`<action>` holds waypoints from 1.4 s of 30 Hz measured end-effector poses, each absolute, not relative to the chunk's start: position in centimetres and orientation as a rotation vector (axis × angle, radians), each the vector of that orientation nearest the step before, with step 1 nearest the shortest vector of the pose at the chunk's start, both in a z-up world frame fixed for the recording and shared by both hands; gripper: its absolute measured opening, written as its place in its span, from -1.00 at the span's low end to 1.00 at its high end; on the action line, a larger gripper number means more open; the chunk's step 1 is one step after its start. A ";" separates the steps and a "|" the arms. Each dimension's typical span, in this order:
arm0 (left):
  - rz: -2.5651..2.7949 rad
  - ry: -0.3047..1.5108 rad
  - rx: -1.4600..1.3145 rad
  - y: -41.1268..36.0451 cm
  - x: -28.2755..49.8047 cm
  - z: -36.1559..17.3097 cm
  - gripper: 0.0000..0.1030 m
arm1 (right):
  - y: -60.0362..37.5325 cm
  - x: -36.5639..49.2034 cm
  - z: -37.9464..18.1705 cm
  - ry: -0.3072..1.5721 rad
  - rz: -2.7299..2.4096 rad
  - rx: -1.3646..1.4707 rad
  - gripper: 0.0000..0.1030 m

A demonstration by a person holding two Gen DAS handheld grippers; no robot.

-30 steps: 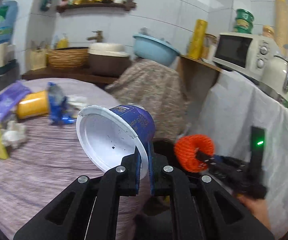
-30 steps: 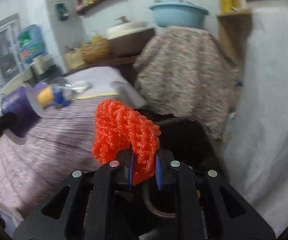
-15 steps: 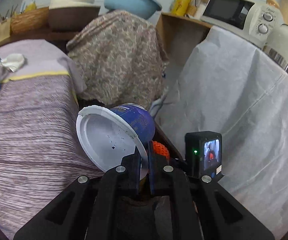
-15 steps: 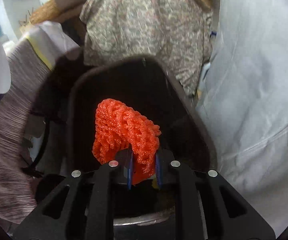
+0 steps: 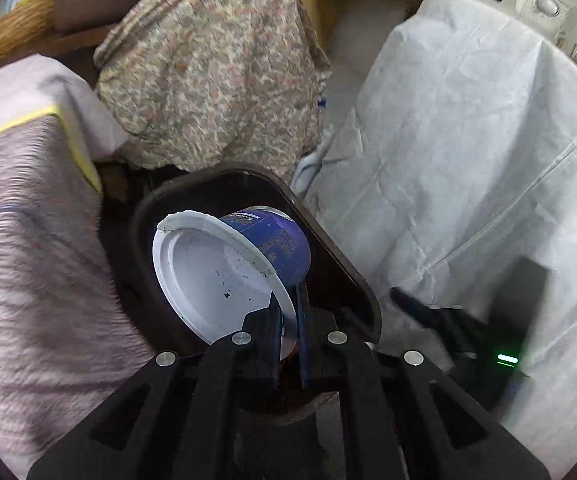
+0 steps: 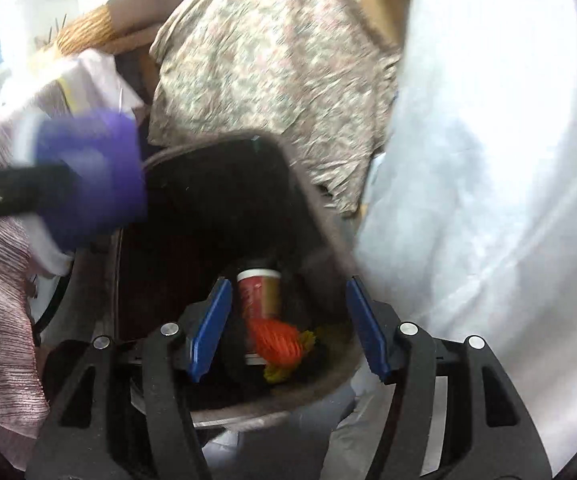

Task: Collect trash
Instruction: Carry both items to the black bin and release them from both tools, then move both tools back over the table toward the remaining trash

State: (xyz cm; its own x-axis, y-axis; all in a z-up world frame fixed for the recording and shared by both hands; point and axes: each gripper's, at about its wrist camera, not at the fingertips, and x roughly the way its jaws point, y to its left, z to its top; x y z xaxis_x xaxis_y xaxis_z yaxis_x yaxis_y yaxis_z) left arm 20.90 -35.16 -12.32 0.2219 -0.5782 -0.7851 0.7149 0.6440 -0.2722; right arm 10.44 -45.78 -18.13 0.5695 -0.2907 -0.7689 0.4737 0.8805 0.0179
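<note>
The right gripper [image 6: 288, 328] jaws are opening, empty, over the orange net [image 6: 278, 336] lying in the bin [image 6: 328, 236]. The left gripper [image 5: 288, 320] jaws are pinching the blue cup [image 5: 232, 264] above the bin's 12 o'clock rim, not yet released.

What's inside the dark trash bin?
Down in the dark trash bin lie an orange net ball, a red can and something yellow. Shadow and the right gripper, whose jaws are opening with nothing between them, hide the rest.

Standing open between draped furniture: dark trash bin [image 6: 312, 216]. Lying at its bottom, against the near wall: red can [image 6: 258, 292], orange net [image 6: 278, 338] touching it, yellowish scrap [image 6: 284, 372] just beside the net.
</note>
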 end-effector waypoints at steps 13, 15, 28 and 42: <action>-0.895 1.210 0.245 -39.6 23.0 -19.1 -0.84 | -46.7 6.3 -16.8 0.846 -0.523 0.223 0.25; -0.895 1.247 0.218 -39.5 23.3 -19.7 -0.74 | -46.7 6.0 -17.0 0.849 -0.522 0.229 0.25; -0.927 1.095 0.112 -37.3 22.0 -14.0 0.09 | -46.7 5.8 -16.4 0.829 -0.531 0.236 0.25; -0.828 0.774 -0.025 -22.5 17.9 -3.9 0.60 | -41.5 8.8 -10.8 0.719 -0.341 0.242 0.28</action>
State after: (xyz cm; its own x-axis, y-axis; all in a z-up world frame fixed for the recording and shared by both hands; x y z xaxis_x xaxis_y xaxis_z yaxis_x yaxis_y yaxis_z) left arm 17.87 -22.52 -3.92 0.4232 -0.6705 -0.6094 0.6534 0.6918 -0.3074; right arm 8.82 -41.45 -10.84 0.7015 -0.2208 -0.6777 0.3852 0.9174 0.0999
